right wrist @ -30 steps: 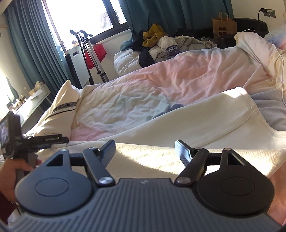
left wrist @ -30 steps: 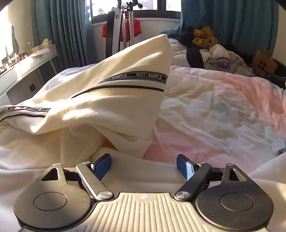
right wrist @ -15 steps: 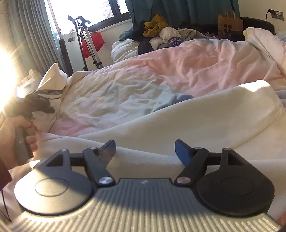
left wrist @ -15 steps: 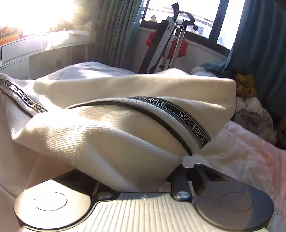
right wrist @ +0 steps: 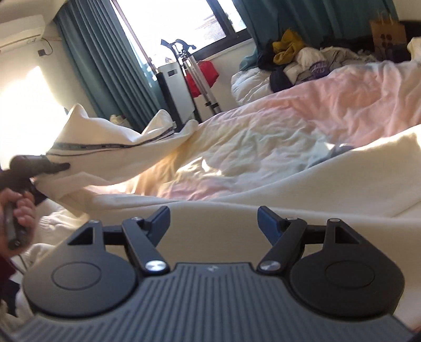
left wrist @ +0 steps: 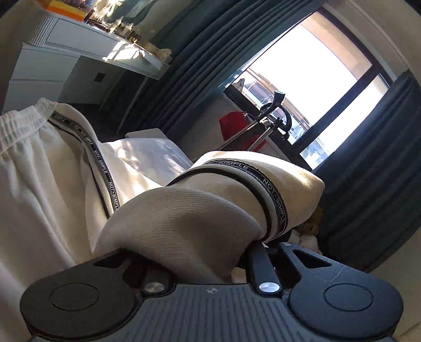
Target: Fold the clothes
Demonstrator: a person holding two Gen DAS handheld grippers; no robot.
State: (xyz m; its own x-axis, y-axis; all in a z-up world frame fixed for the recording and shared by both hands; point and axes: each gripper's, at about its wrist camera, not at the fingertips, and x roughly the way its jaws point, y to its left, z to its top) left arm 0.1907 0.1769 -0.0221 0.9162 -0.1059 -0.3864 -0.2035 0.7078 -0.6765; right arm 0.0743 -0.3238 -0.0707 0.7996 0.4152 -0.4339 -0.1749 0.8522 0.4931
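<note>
The left gripper, jaws just closed, clamps the cream ribbed-cotton trousers with black lettered stripe, lifting one end off the pink rumpled duvet for folding; the right gripper gapes empty

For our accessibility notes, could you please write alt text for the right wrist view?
The right gripper hangs open over a cream garment spread on a bed with pink and white bedding. At far left, the left gripper, held in a hand, is shut on a striped part of the garment, lifted off the bed. Behind are a window and teal curtains.
</note>
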